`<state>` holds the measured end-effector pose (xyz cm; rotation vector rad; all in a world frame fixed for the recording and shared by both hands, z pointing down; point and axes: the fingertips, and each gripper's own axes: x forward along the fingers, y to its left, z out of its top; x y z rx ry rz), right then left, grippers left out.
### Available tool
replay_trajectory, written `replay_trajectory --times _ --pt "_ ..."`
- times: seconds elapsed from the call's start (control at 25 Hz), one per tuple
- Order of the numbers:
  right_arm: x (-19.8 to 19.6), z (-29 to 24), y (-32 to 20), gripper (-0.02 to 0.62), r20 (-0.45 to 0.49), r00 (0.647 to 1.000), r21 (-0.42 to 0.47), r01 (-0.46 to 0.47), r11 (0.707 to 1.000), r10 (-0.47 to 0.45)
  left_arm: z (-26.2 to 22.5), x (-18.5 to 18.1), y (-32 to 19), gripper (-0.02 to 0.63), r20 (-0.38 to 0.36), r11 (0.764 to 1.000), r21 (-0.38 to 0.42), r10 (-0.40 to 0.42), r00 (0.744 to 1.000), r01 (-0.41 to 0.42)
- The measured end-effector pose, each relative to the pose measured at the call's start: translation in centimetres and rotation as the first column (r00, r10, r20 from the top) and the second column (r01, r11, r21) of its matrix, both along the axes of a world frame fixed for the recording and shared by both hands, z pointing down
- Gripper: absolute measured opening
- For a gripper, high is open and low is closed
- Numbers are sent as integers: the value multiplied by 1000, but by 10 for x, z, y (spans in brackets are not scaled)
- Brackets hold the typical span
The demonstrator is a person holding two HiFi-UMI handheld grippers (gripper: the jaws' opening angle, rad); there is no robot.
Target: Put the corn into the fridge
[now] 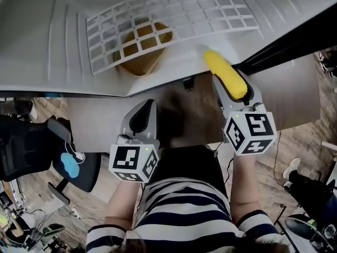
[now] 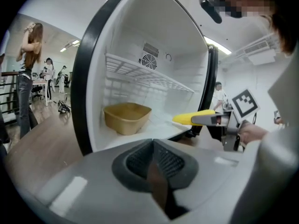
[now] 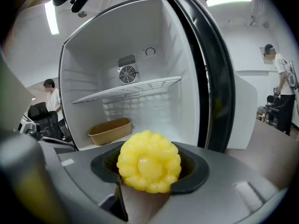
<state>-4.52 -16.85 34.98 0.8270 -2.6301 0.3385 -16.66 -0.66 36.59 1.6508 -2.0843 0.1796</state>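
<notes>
Corn (image 3: 148, 161) is clamped end-on in your right gripper (image 1: 235, 88), at the open fridge (image 3: 187, 111) mouth. Left gripper (image 1: 143, 115): jaws together, empty. Go in under the wire shelf (image 3: 131, 90), lower the corn flat beside the brown tub (image 3: 110, 129), then release.

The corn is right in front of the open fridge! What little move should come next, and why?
Probably ease the right gripper forward into the fridge, under the wire shelf. Its jaws are clamped on the corn, the fridge stands open, and bare fridge floor shows beside the tan tray, so nothing seems to block the way.
</notes>
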Motion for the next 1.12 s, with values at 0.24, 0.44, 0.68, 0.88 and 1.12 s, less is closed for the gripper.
replay_trajectory --times 0.24,0.44,0.68,0.88,1.12 --pt "-24 3 -16 252 -1 1000 51 27 998 -27 3 -9 5 0 8 997 12 -72 997 72" --pt "-40 7 -31 252 -4 999 92 32 995 -31 4 -14 2 0 14 992 31 -125 992 124" --pt "-61 7 -46 252 11 1000 146 18 989 -20 3 -19 -1 0 10 988 49 -149 989 149" --pt "-74 7 -59 252 23 999 171 17 985 -22 8 -18 -4 0 9 986 51 -162 987 161" --pt "-84 13 -64 252 1 1000 193 16 981 -16 6 -23 -9 0 13 981 73 -183 983 182"
